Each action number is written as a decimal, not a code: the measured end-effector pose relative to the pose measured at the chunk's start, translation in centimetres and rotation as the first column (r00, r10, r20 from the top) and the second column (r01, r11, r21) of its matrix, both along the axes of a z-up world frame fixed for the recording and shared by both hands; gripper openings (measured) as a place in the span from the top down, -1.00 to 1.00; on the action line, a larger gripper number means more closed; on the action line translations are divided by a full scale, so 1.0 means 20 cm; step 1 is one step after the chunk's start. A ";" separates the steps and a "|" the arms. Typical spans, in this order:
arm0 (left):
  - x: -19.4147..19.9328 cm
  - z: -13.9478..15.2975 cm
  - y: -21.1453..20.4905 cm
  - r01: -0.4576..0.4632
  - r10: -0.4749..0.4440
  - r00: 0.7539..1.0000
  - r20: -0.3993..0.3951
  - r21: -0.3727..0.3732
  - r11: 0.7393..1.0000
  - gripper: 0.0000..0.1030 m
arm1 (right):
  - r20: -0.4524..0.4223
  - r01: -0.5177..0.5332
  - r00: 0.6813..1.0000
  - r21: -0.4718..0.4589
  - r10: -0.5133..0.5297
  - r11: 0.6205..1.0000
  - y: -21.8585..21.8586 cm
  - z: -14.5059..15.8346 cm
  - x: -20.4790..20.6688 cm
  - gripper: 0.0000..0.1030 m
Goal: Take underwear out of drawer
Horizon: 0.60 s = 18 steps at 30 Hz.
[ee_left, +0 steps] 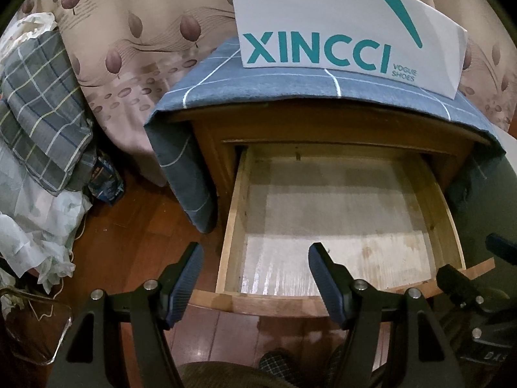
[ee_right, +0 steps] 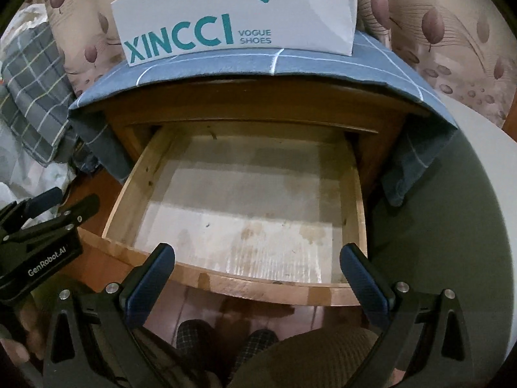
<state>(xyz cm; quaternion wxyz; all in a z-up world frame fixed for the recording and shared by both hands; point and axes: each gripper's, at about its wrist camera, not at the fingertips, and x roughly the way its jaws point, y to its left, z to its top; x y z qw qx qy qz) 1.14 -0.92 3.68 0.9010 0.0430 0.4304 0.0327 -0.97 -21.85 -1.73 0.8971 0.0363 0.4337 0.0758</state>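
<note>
Drawer (ee_right: 245, 194) pulled open, pale wood walls, stained whitish bottom bare

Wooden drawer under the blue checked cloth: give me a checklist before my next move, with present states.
1. Light wooden drawer pulled out: ok.
2. Underwear visible inside: not ok; only the bare pale liner shows in both views.
3. Left gripper open, nothing between its fingers: ok.
4. Right gripper open and empty, over the drawer's front edge: ok.
5. Drawer's back part under the nightstand top: cannot tell, shadowed.
6. White XINCCI shoe box resting on the blue checked cloth, clear of the drawer: ok.
</note>
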 end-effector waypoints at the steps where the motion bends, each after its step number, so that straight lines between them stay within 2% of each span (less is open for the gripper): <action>1: 0.00 0.00 0.00 0.000 0.000 1.000 0.000 0.002 1.000 -0.35 | -0.002 0.002 1.000 0.000 -0.002 1.000 0.00 0.00 0.01 -0.96; 6: 0.00 -0.01 -0.01 0.009 -0.009 1.000 -0.002 0.009 1.000 -0.35 | -0.017 0.010 1.000 0.029 -0.010 1.000 -0.02 -0.02 0.02 -0.96; 18: 0.00 -0.01 -0.02 0.014 -0.014 1.000 -0.008 -0.001 1.000 -0.35 | -0.026 0.001 1.000 0.002 -0.001 1.000 0.00 -0.03 0.03 -0.96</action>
